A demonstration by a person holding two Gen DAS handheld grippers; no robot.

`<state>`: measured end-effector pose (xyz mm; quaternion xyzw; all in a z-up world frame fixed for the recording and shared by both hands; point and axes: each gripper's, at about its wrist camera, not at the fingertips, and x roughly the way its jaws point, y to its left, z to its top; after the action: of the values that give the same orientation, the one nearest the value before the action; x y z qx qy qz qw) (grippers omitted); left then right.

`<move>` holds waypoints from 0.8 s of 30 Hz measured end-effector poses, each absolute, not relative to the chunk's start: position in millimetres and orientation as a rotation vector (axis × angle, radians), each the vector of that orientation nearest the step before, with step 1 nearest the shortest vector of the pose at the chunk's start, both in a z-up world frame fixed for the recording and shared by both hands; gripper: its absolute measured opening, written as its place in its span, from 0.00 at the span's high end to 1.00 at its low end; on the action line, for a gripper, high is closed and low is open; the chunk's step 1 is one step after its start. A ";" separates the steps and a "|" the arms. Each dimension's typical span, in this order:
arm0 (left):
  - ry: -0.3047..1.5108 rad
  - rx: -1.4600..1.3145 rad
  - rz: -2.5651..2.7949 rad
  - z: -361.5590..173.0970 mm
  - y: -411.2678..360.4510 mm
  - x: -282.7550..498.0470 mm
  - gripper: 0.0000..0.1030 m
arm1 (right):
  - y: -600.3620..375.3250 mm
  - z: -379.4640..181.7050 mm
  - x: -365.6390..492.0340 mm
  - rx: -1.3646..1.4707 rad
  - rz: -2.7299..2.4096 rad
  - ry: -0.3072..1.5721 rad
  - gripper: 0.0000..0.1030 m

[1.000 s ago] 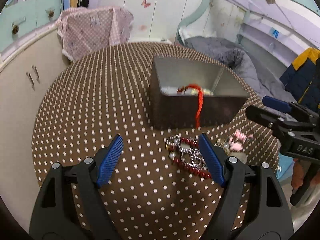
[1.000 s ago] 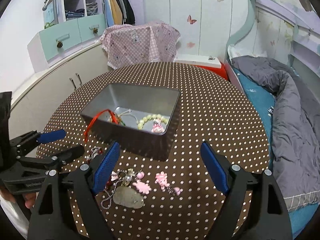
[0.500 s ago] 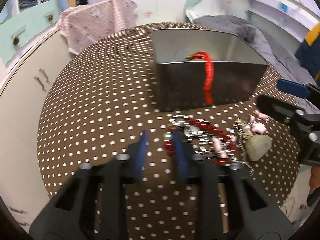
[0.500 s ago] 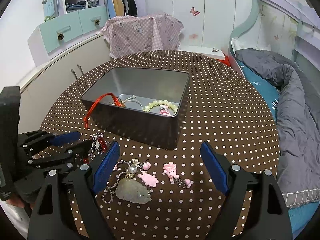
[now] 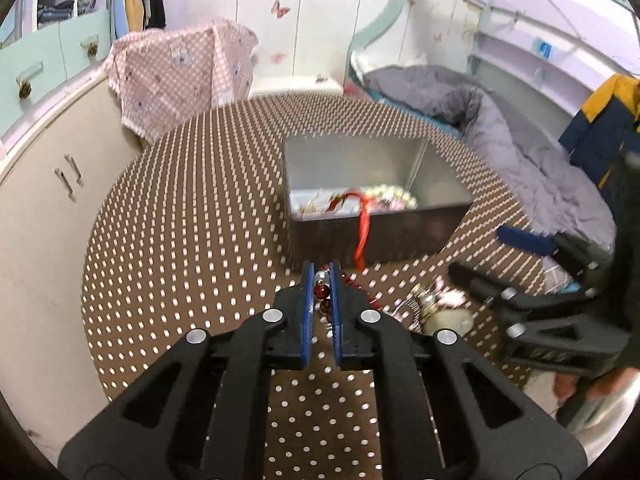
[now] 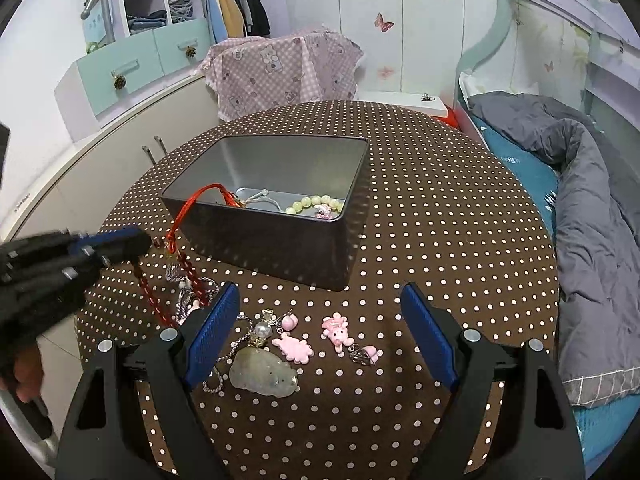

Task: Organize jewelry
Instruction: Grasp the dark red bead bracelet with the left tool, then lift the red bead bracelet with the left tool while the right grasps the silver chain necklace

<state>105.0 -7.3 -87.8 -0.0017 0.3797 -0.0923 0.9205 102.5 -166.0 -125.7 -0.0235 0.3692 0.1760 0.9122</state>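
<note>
A dark metal tin (image 6: 280, 240) stands mid-table and holds a pale bead bracelet (image 6: 314, 203) and a red cord (image 6: 188, 212) that hangs over its near rim. My left gripper (image 5: 321, 280) is shut on a dark red bead bracelet (image 5: 321, 291) and lifts it; in the right wrist view the bracelet (image 6: 154, 300) hangs from that gripper (image 6: 140, 240) down to the table. My right gripper (image 6: 320, 320) is open and empty above loose pieces: a pale green stone pendant (image 6: 262, 374), pink charms (image 6: 296, 346) and a pink pig charm (image 6: 336, 328).
The round table (image 6: 440, 220) has a brown dotted cloth. A pink checked cloth (image 6: 280, 68) covers something behind it. White cabinets (image 6: 100, 160) stand left, a bed with a grey quilt (image 6: 580, 180) right. A silver chain (image 6: 224, 360) lies by the pendant.
My left gripper went from wide open to shut on the red bead bracelet and has lifted one end off the table. My right gripper stayed open and drew slightly nearer.
</note>
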 end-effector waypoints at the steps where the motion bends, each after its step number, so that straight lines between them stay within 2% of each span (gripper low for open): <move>1: 0.767 -0.003 -0.196 -83.4 -8.0 103.6 0.92 | -166.7 -125.3 101.4 -0.047 0.365 0.758 0.23; 24: 0.573 -0.004 -0.162 -11.6 -2.7 83.1 0.92 | -139.6 -110.7 86.9 -0.050 0.583 0.696 0.23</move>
<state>83.1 -2.7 -11.6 -0.0020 0.2825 -0.0798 0.9559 86.9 -139.6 -110.7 -0.0242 0.3361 0.2816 0.8984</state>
